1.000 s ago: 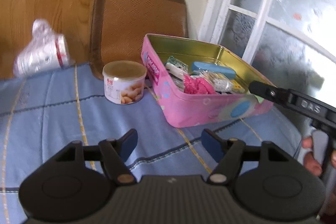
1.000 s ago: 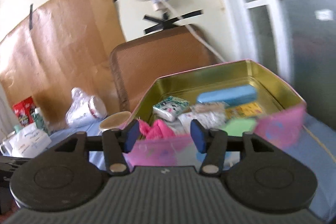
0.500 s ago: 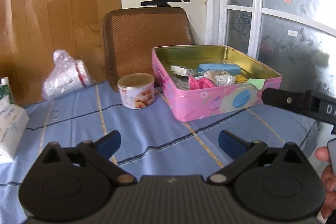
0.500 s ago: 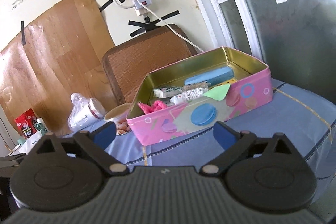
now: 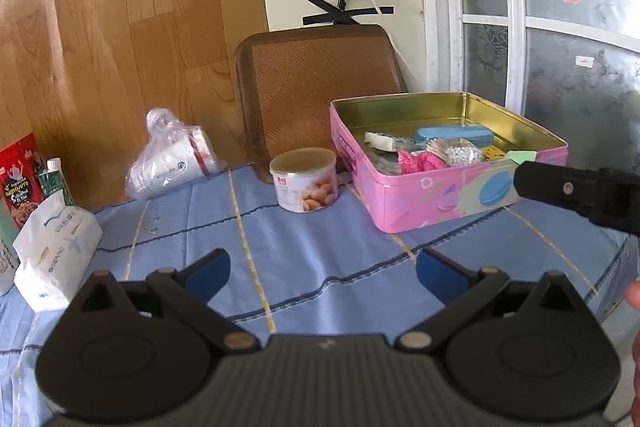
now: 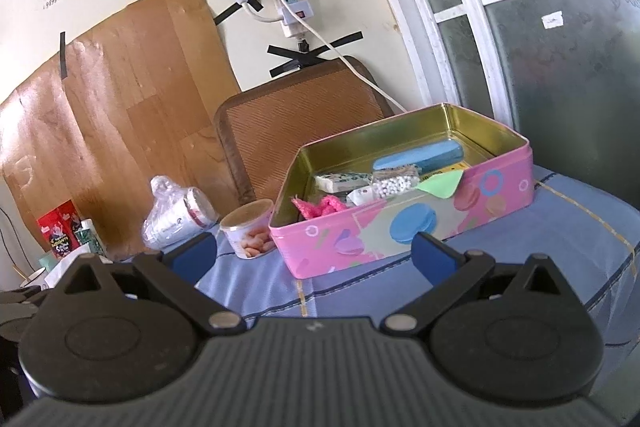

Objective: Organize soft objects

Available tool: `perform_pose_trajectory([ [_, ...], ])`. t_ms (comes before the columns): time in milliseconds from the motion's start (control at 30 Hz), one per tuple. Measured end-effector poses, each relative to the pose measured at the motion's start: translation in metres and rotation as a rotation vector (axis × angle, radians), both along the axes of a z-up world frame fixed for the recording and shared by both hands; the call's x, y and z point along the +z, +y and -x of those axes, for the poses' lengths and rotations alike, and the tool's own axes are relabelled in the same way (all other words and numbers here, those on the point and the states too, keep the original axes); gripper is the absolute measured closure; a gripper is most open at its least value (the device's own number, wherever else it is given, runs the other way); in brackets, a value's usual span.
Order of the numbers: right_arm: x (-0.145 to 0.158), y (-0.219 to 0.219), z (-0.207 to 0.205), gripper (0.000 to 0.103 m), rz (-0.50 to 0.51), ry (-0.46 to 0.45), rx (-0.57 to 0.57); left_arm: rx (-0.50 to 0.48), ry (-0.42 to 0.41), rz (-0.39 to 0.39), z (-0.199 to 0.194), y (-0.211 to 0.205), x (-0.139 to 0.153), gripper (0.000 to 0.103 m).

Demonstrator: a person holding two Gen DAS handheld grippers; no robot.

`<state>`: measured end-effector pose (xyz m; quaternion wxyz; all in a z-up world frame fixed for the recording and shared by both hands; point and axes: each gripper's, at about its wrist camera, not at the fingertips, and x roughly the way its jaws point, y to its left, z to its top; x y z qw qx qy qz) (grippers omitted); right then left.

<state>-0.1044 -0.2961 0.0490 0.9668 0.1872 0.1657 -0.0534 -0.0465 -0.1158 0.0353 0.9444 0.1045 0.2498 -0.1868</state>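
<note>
A pink tin box [image 5: 432, 203] [image 6: 404, 227] stands on the blue tablecloth and holds several small soft things: a pink knitted piece [image 5: 420, 161] [image 6: 320, 207], a blue pouch [image 5: 452, 135] [image 6: 416, 157], a bag of white beads [image 5: 456, 151] [image 6: 394, 183] and a green sheet [image 6: 440, 183] on its rim. My left gripper [image 5: 322, 273] is open and empty, held back from the box. My right gripper [image 6: 312, 257] is open and empty in front of the box; its arm shows at the right of the left wrist view [image 5: 580, 193].
A round tin of biscuits [image 5: 304, 185] [image 6: 248, 231] stands left of the box. A plastic bag of cups [image 5: 172, 163] [image 6: 176, 217], a tissue pack [image 5: 56, 249] and a red packet [image 5: 20, 183] lie further left. A brown chair back [image 5: 320, 83] stands behind the table.
Both grippers have opened wide and pulled back from the pink box; both views have risen and steadied.
</note>
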Motion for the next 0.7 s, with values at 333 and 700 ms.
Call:
perform_pose_trajectory([
  [333,0.0003,0.0013,0.0003,0.000,0.008,-0.010,-0.001,-0.014,0.017,-0.029,0.0006,-0.0016,-0.0020,0.000],
  [700,-0.0035,-0.0031,0.0024,0.000,-0.012,-0.011,-0.022,-0.021,0.015,-0.023,0.0018,-0.0030,-0.0018,0.000],
])
